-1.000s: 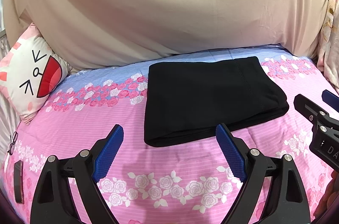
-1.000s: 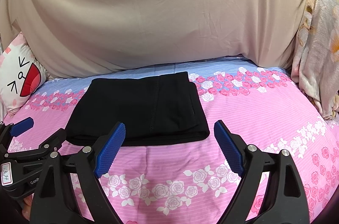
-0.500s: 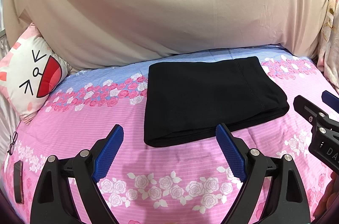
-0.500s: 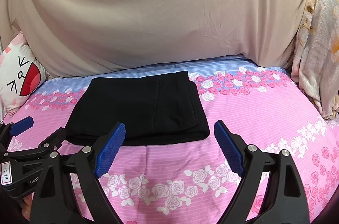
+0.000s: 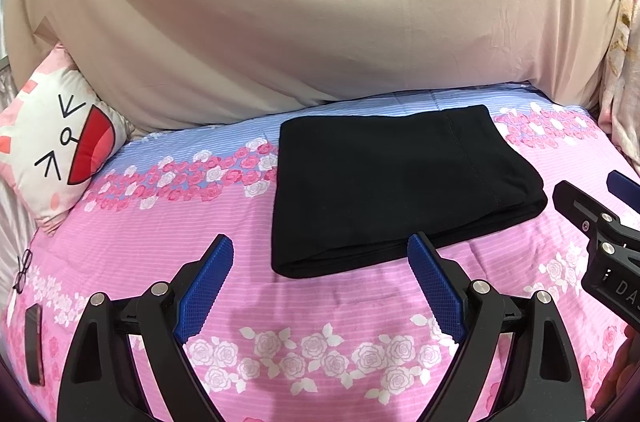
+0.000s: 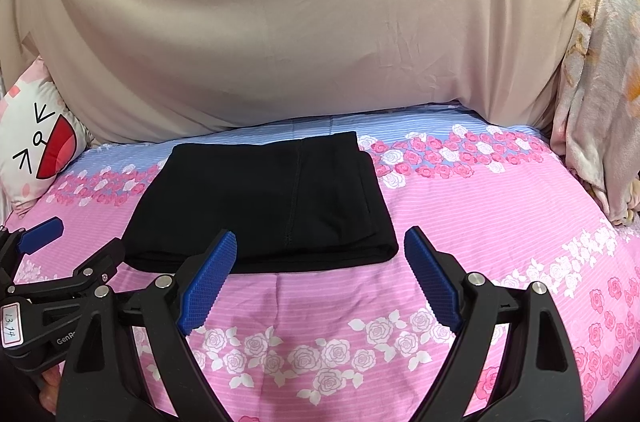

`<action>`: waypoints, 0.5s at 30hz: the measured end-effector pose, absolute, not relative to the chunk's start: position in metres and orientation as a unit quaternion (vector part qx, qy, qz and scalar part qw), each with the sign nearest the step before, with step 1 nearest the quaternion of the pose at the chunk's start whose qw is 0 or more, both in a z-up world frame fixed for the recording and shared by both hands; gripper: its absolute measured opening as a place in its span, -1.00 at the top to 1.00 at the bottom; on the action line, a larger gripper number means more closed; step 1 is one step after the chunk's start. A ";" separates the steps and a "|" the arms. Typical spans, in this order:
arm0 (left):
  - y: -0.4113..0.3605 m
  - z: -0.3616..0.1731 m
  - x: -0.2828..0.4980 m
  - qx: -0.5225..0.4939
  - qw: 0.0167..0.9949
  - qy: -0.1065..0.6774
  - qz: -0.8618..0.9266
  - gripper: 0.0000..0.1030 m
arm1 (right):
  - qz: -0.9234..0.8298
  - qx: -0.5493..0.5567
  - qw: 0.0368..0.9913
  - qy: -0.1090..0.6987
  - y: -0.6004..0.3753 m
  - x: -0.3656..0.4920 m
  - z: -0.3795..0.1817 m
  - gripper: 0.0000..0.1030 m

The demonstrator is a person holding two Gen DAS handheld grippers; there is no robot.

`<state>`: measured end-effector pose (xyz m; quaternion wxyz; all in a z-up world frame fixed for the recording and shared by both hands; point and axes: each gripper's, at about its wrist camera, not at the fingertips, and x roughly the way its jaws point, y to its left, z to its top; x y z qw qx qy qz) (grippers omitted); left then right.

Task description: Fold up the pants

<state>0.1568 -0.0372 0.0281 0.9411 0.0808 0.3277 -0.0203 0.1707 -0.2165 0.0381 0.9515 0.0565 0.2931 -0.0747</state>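
Note:
Black pants (image 5: 392,182) (image 6: 268,198) lie folded into a flat rectangle on the pink flowered bedsheet (image 5: 160,230) (image 6: 480,222). My left gripper (image 5: 320,254) hovers open just short of the pants' near edge, nothing between its blue pads. My right gripper (image 6: 320,246) is likewise open and empty, held over the near edge of the folded pants. In the left wrist view the right gripper's black body sits at the far right edge, and the left gripper's body shows at the lower left of the right wrist view. Neither touches the cloth.
A beige sheet (image 5: 300,14) covers the wall of cushions behind the bed. A white cartoon-face pillow (image 5: 52,138) leans at the left. Flowered fabric (image 6: 600,82) hangs at the right. Glasses (image 5: 22,270) and a dark phone (image 5: 34,342) lie at the left edge.

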 end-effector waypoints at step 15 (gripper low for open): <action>-0.027 0.019 0.154 0.076 0.933 0.352 -0.017 -0.67 | -0.078 0.051 0.951 0.296 -0.216 0.165 0.035 -0.74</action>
